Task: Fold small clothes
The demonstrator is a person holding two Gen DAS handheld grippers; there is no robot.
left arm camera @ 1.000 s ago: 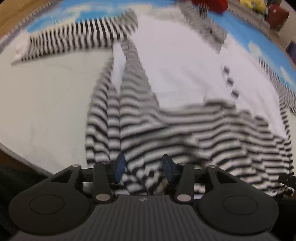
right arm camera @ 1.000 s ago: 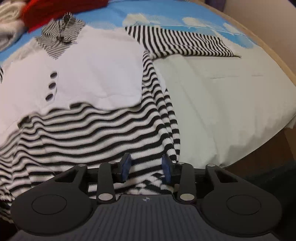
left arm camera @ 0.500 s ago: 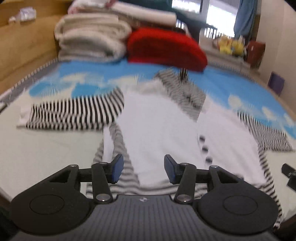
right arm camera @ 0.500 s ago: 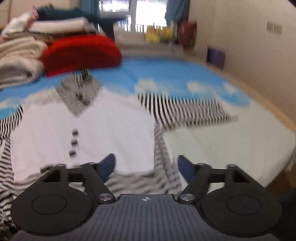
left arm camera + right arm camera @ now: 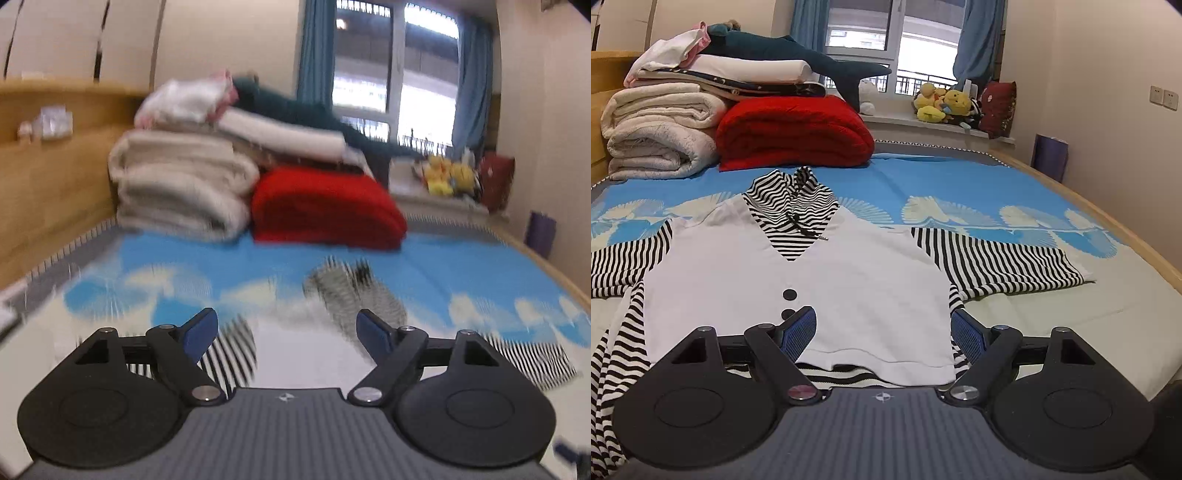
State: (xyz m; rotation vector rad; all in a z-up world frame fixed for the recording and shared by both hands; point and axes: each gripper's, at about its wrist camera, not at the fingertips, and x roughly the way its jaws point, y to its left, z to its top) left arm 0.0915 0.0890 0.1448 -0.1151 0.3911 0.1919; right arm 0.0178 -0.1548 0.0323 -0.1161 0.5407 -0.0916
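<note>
The garment (image 5: 827,280) was laid flat at frame centre, sleeves spread, no fold made. The right tool (image 5: 884,330) was spread empty; the left tool (image 5: 286,334) was being opened, empty.

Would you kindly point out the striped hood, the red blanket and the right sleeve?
striped hood (image 5: 792,206), right wrist view, its middle.
red blanket (image 5: 790,131), right wrist view, its front fold.
right sleeve (image 5: 1001,264), right wrist view, mid-sleeve.

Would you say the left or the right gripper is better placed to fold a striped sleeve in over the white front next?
Probably the right gripper: its view is sharp, open and empty, with the striped sleeve lying flat just ahead. The left gripper is opening, empty, and its view is blurred.
</note>
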